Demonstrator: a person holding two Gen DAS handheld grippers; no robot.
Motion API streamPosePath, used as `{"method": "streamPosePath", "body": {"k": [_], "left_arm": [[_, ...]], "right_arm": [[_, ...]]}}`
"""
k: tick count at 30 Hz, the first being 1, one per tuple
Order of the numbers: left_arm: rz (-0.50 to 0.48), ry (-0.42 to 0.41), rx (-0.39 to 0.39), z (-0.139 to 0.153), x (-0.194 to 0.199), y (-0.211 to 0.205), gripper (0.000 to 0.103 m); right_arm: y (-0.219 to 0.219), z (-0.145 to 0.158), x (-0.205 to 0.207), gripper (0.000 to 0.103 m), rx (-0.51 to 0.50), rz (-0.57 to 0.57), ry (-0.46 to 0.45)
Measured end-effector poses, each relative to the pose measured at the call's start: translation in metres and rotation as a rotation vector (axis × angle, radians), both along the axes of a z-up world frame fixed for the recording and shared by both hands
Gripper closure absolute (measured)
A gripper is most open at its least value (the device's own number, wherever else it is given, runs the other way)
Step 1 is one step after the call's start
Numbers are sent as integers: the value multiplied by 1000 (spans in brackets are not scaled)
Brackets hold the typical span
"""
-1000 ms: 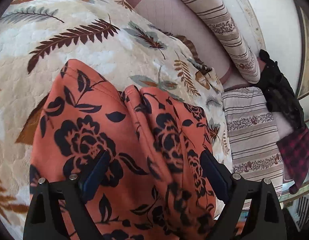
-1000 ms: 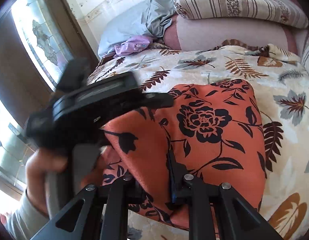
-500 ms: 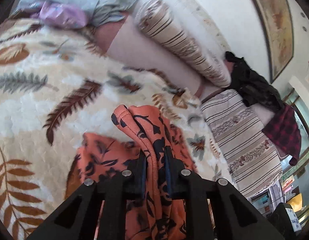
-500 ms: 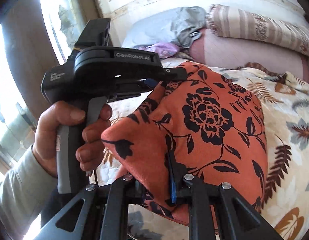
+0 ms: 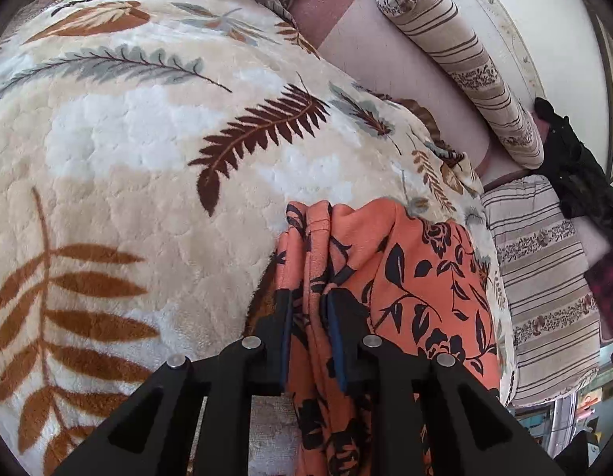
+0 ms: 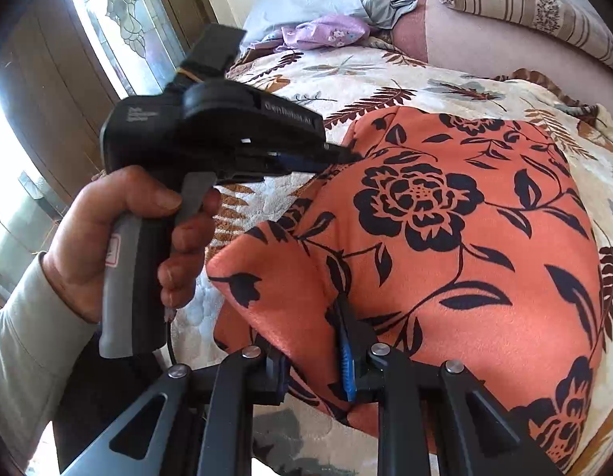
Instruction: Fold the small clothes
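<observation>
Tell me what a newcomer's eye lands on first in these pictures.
First the orange garment with black flowers, lying on the cream leaf-print blanket, bunched edges pinched in both tongs: the left tongs and the right tongs. Next the person's left hand gripping the black handle, left in the right wrist view. A striped bolster lies behind.

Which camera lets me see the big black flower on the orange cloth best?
The right wrist view: the big black flower on the orange cloth lies spread flat and sharp. The left wrist view shows the cloth bunched, with only smaller flowers and leaves.

orange garment [image 6: 445, 238] with black flowers, cream blanket [image 5: 147, 139] with brown leaves
</observation>
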State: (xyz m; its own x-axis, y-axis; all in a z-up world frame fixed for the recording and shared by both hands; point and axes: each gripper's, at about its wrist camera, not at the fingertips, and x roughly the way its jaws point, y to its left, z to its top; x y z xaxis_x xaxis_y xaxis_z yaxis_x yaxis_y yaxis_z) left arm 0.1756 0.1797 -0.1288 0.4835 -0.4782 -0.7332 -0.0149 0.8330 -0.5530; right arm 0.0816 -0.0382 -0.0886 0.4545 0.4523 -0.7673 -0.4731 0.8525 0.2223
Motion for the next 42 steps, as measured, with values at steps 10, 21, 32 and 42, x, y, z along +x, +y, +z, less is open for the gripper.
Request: {"method": "streamPosePath", "body": {"k": [10,21,32,42], "left_arm": [[-60,-167,120,77,-81,-24,75],[4,81,312,38,-116,-35,61],[-40,-256,466,89,-90,-114,29],[15,-65,335,6,-78,-77,23]], "right_arm": [[-48,16,-55,21,224,-19,-17],[-191,11,-68,21,382,-310,49],[-257,-20,-4,21,697,-420,321],[-188,-16,24,65,249,-294,250]]}}
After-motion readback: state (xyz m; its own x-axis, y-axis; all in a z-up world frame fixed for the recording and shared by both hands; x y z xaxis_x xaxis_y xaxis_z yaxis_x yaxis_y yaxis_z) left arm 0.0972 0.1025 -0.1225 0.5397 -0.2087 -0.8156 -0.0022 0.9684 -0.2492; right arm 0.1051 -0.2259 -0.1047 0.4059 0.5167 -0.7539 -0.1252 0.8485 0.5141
